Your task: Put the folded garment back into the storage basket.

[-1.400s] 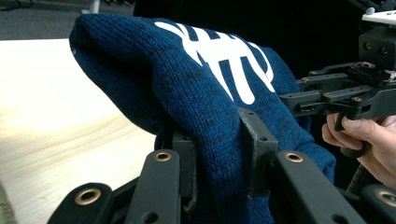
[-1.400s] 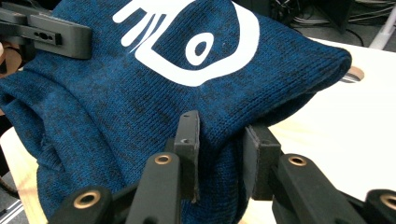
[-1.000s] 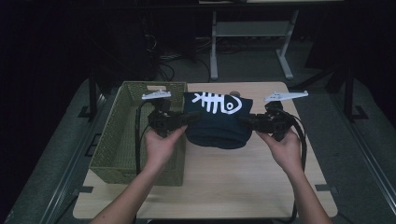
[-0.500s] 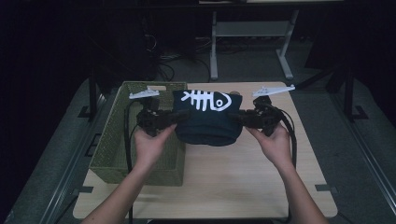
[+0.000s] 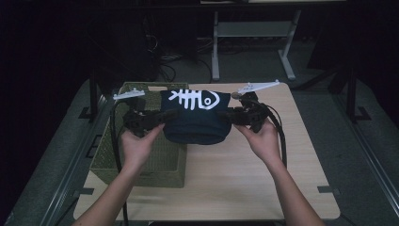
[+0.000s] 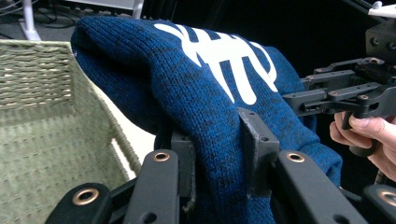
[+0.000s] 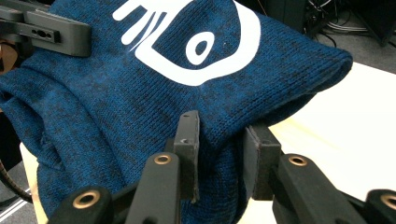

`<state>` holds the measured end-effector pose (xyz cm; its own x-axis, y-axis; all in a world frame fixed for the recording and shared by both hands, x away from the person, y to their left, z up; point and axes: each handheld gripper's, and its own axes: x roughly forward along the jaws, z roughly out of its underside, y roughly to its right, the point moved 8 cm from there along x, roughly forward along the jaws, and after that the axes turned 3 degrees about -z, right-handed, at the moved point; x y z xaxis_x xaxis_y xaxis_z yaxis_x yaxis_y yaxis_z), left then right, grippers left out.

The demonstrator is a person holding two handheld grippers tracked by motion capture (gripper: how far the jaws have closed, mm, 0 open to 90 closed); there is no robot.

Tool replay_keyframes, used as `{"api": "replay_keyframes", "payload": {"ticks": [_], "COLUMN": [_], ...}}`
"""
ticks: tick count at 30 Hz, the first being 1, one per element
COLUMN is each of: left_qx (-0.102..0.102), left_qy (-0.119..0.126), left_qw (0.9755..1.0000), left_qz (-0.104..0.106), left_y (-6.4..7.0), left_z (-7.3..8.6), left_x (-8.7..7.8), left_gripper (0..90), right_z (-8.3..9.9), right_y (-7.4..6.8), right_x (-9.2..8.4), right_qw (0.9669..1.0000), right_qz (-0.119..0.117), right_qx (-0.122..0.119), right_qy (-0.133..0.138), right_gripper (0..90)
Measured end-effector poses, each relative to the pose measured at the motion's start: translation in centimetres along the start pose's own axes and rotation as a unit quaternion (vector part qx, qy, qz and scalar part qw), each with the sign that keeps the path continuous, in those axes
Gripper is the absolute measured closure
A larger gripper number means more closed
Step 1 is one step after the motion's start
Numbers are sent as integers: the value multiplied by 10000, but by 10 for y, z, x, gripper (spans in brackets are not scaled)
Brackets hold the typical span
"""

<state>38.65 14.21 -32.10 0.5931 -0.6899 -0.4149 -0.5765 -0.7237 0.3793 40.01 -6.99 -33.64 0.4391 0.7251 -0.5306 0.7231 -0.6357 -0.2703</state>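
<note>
- Your left gripper (image 5: 162, 117) is clamped on the left end of the folded dark-blue knitted sweater with a white fish-skeleton print (image 5: 196, 117), and your right gripper (image 5: 225, 117) is clamped on its right end; in both gripper views the knit is bunched between the black jaws.
- The sweater hangs in the air between the two grippers, its long axis running left to right across the wooden table (image 5: 244, 188), with the print facing up.
- It sits over the right rim of the olive-green woven rectangular basket (image 5: 141, 165), which stands at the table's left edge; most of the bundle is over bare table just right of that rim.
- The basket's opening lies to the left of the sweater, so your left hand (image 5: 136, 146) is the nearer one; your right hand (image 5: 261, 139) is over the table's middle.
- Count: one sweater, one basket, two grippers, two hands.
</note>
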Motion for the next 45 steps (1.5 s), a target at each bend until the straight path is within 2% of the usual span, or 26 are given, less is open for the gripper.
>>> {"api": "replay_keyframes", "payload": {"ticks": [22, 31, 40, 45], "left_qx": [-165, -322, -406, -521], "left_qy": [121, 166, 180, 184], "left_qw": [9995, 9989, 9981, 9974], "left_qz": [-239, -305, -424, -472], "left_y": [-29, -42, -58, -70], "left_z": [-1, 3, 6, 10], "left_x": [-30, -39, -52, -58], "left_gripper": [698, 698, 699, 699], "right_z": [-21, -26, -31, -32], "right_y": [-20, -27, -36, -42], "right_x": [35, 50, 70, 80], "right_qw": [9996, 9993, 9988, 9985], "right_qz": [-207, -316, -453, -514], "right_qx": [-158, -160, -110, -99], "right_qy": [-124, -149, -129, -149], "right_gripper": [698, 698, 698, 698]}}
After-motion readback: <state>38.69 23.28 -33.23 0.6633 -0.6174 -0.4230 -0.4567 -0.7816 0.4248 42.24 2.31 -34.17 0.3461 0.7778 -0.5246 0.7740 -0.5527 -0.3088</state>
